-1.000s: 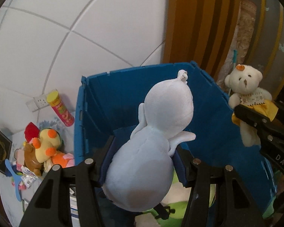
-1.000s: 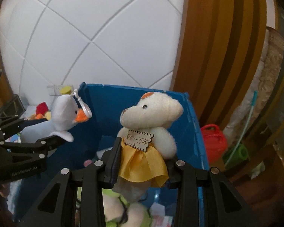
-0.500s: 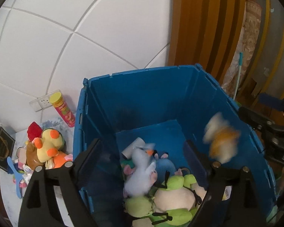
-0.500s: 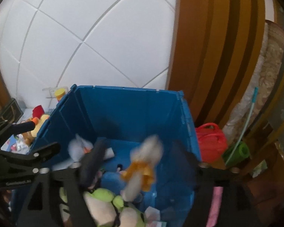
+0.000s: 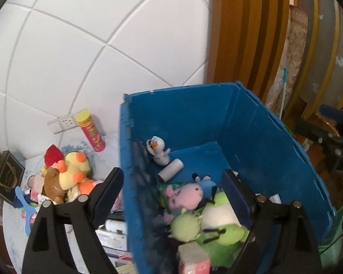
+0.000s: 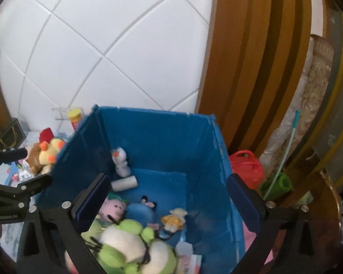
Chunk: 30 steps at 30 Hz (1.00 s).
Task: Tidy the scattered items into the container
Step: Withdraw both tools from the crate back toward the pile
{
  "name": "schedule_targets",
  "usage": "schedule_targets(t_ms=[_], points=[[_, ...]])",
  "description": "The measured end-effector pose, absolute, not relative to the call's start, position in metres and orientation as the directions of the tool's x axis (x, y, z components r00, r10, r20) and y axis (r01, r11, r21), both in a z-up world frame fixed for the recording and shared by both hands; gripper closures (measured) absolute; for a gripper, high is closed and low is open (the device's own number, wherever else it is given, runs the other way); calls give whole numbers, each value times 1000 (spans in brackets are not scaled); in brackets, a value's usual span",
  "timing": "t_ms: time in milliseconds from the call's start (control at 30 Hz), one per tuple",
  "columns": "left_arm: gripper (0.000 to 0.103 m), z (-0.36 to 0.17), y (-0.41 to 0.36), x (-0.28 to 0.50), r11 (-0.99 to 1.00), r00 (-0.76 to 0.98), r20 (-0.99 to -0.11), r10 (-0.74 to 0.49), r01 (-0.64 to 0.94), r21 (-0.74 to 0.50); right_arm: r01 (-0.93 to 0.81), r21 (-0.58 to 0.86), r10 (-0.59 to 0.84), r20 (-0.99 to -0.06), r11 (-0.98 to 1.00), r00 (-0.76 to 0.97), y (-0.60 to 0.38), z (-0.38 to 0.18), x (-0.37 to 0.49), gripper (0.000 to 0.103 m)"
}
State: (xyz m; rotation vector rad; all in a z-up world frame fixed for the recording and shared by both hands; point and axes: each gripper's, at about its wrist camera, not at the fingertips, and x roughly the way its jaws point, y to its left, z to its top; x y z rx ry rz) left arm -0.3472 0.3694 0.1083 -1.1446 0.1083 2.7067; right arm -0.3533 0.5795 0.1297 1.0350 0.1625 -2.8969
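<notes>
Through the left wrist view: left gripper (image 5: 172,183) spread wide and empty, hovering over the near left wall of the blue container (image 5: 258,137), one finger outside, the other inside. Inside, a white goose plush (image 5: 159,150) propped against the left wall, a white roll (image 5: 170,170) beside it, a pink pig plush (image 5: 186,195) and a green frog plush (image 5: 208,226) piled nearer. On the table (image 5: 11,219) left of the bin, a heap with a yellow duck plush (image 5: 74,167), plus a pink snack tube (image 5: 91,131) standing by the wall. Best next, probably: swing left to the heap, pinch one soft body across its middle. Through the right wrist view: right gripper (image 6: 167,199) likewise wide and empty above the bin; a small bear in a yellow skirt (image 6: 174,219) lying on the floor of the bin near the frog. Worth clearing the rim before crossing toward the heap, and keeping apart from the other tool.
</notes>
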Motion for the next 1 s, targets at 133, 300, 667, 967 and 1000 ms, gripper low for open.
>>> schedule_targets(t_ms=[133,300,667,967,1000], points=[[16,112,325,-317,-980,-704,-692,161,-196,-29,131,-68,-64,-599,-989,-798,543,147,-321,0],[16,101,256,-273,-984,-731,-667,145,-177,-19,182,-37,-135,-534,-983,-834,489,156,-268,0],[16,20,78,-190,-998,-727,-686,10,-55,43,227,154,-273,-457,-962,-847,360,82,-176,0],[16,-57,-41,-163,-996,-647,-758,-78,83,32,244,135,-276,-575,-961,-770,271,12,-170,0],[16,-66,-51,-161,-995,-636,-767,-86,101,28,257,126,-281,-588,-958,-759,263,7,-173,0]])
